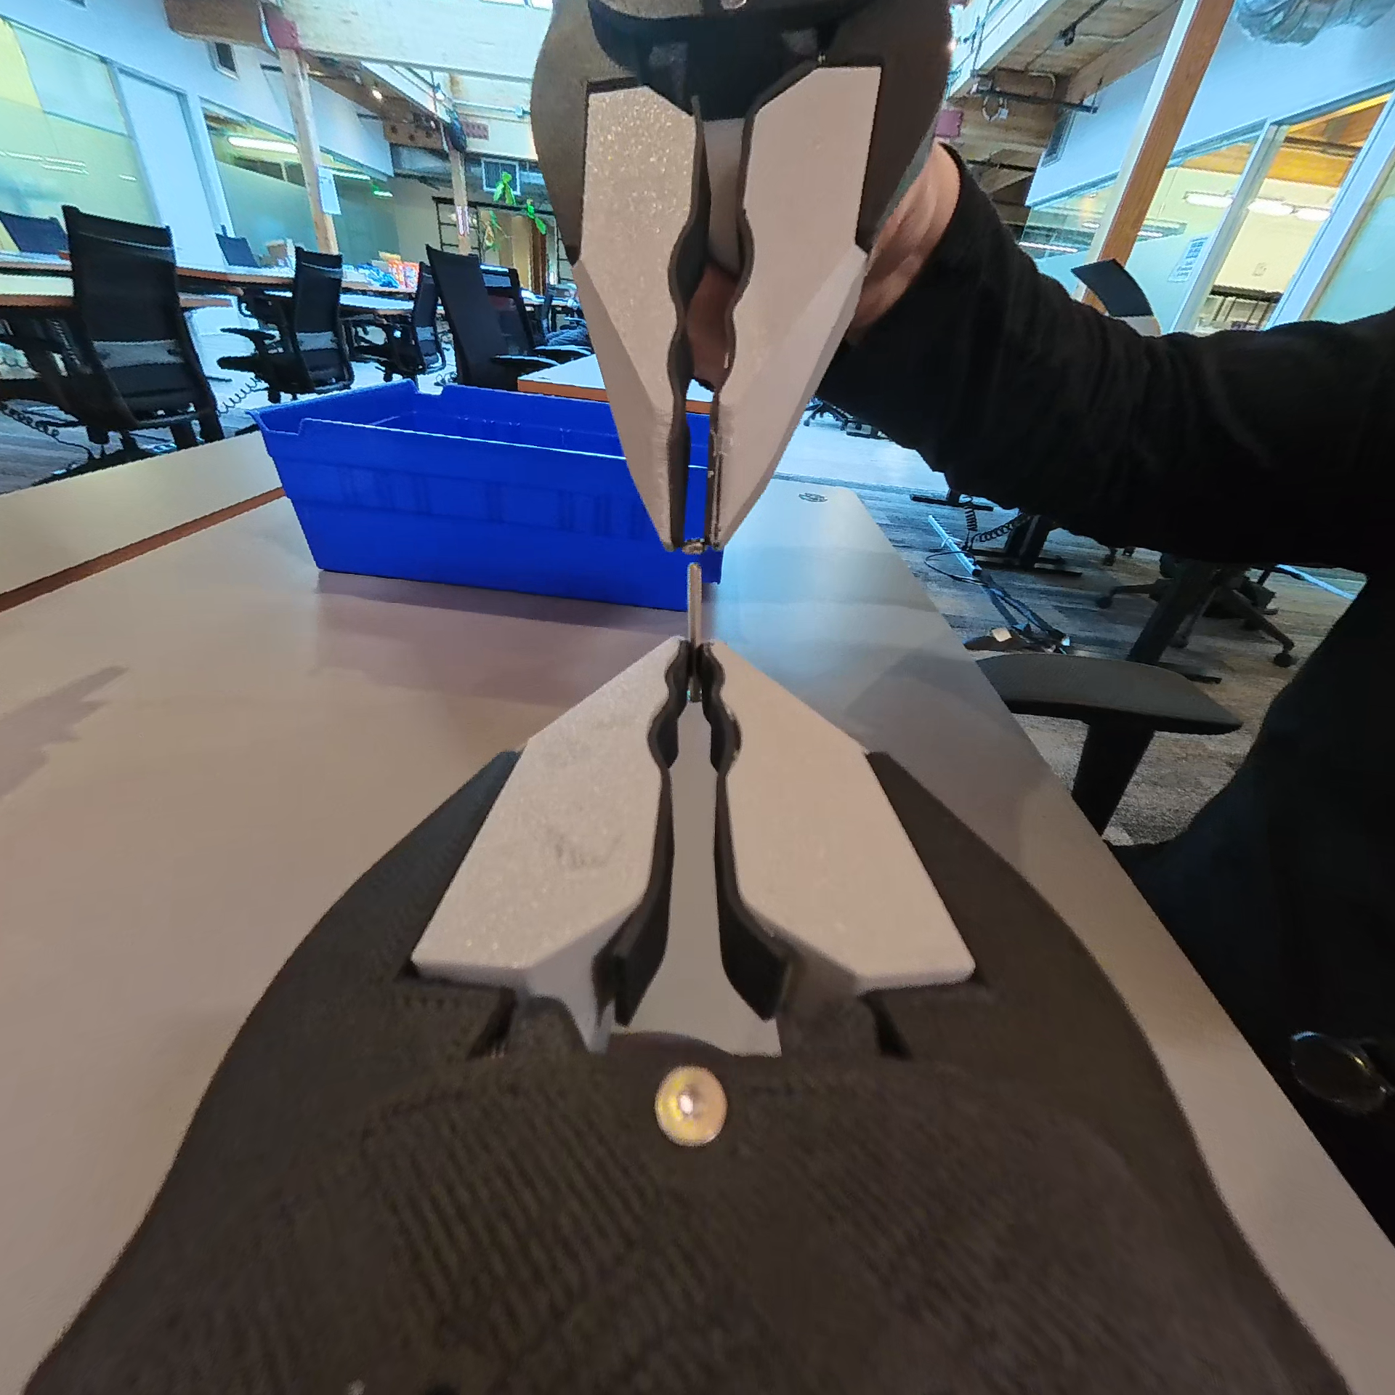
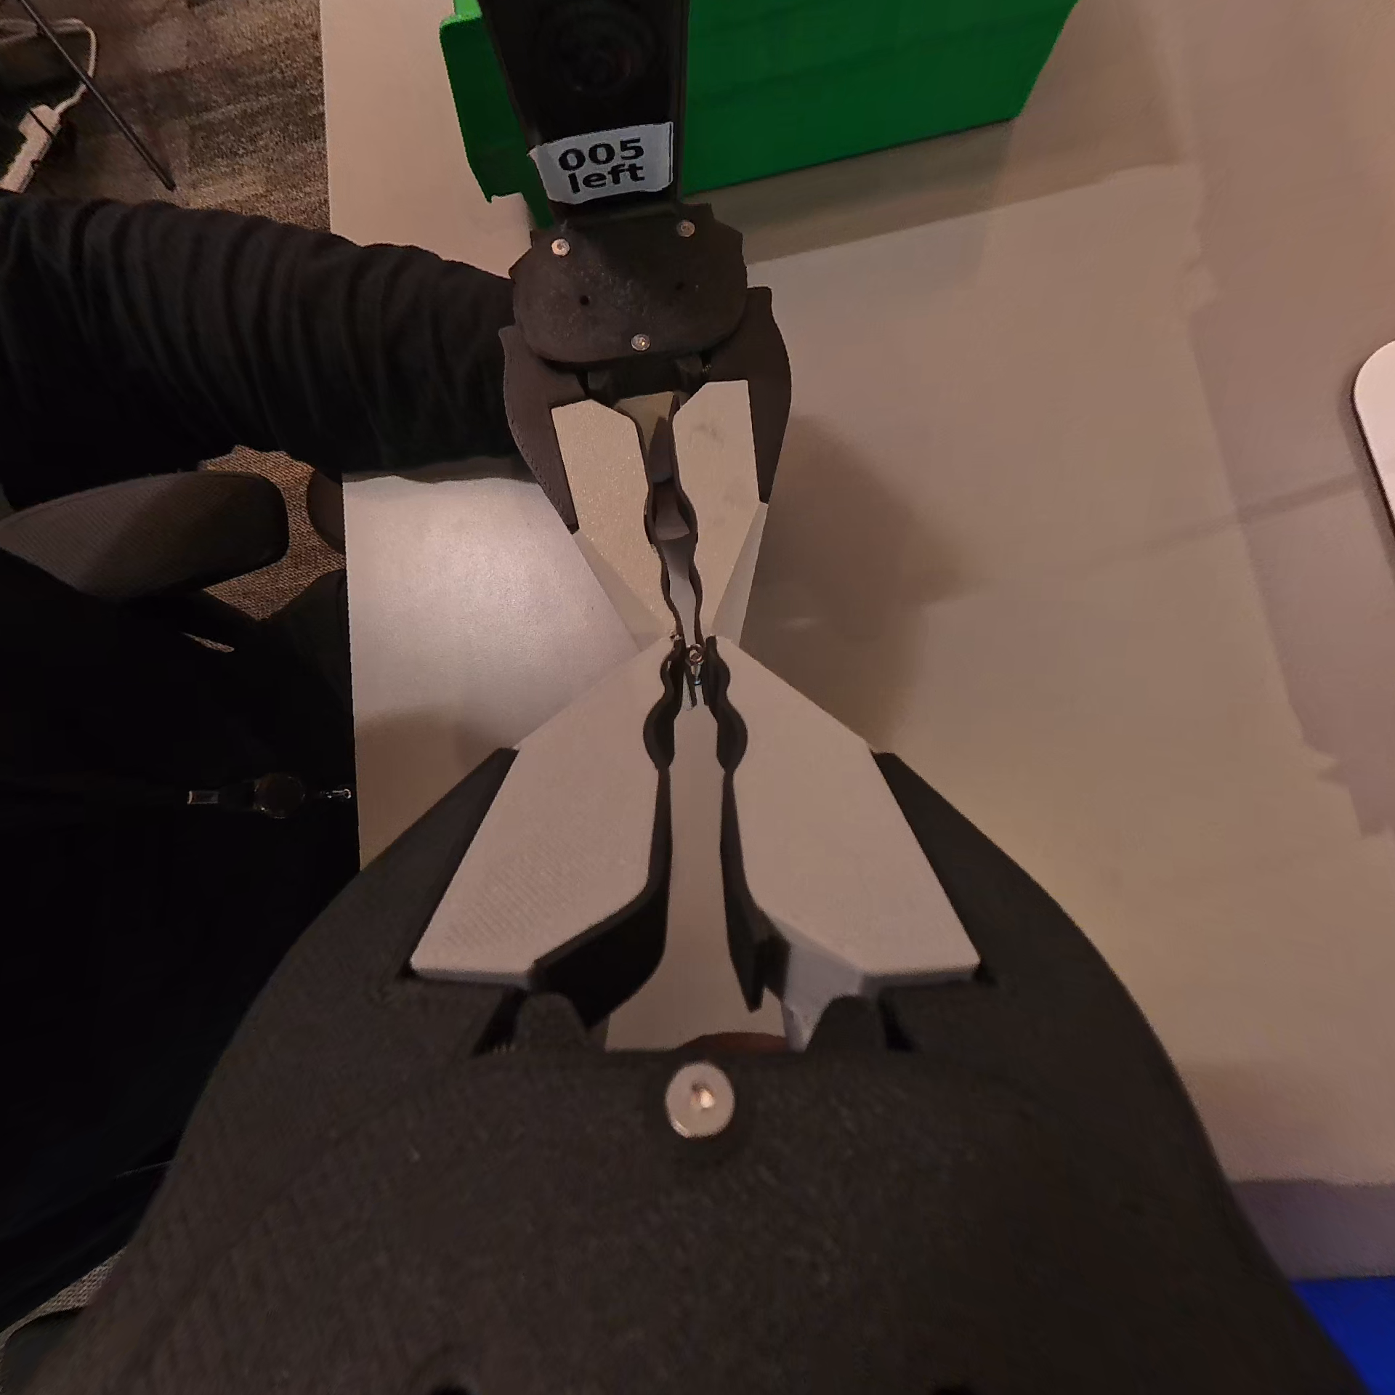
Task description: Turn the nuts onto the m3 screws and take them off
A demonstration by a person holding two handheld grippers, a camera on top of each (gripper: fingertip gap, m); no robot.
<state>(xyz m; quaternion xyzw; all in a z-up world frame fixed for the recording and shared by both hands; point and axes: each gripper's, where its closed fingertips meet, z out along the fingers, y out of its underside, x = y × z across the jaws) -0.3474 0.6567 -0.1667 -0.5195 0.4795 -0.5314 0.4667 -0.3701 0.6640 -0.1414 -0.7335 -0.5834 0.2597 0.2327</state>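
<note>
My left gripper (image 1: 694, 658) is shut on the lower end of a thin M3 screw (image 1: 693, 604), which points straight ahead from its tips. My right gripper (image 1: 693, 540) comes in from above, tip to tip with the left one, and is shut on a small nut (image 1: 693, 546) at the far end of the screw. In the right wrist view my right gripper (image 2: 693, 668) pinches the nut (image 2: 694, 664), and the left gripper (image 2: 688, 632) meets it from the top. Both are held above the pale table (image 1: 226, 717).
A blue bin (image 1: 468, 491) stands on the table behind the grippers. A green bin (image 2: 830, 98) stands at the table's other end. A white object (image 2: 1378, 430) lies at the right edge. An office chair (image 1: 1094, 698) stands beside the table. A person's black sleeves reach in. The grippers are tip to tip, or close to it.
</note>
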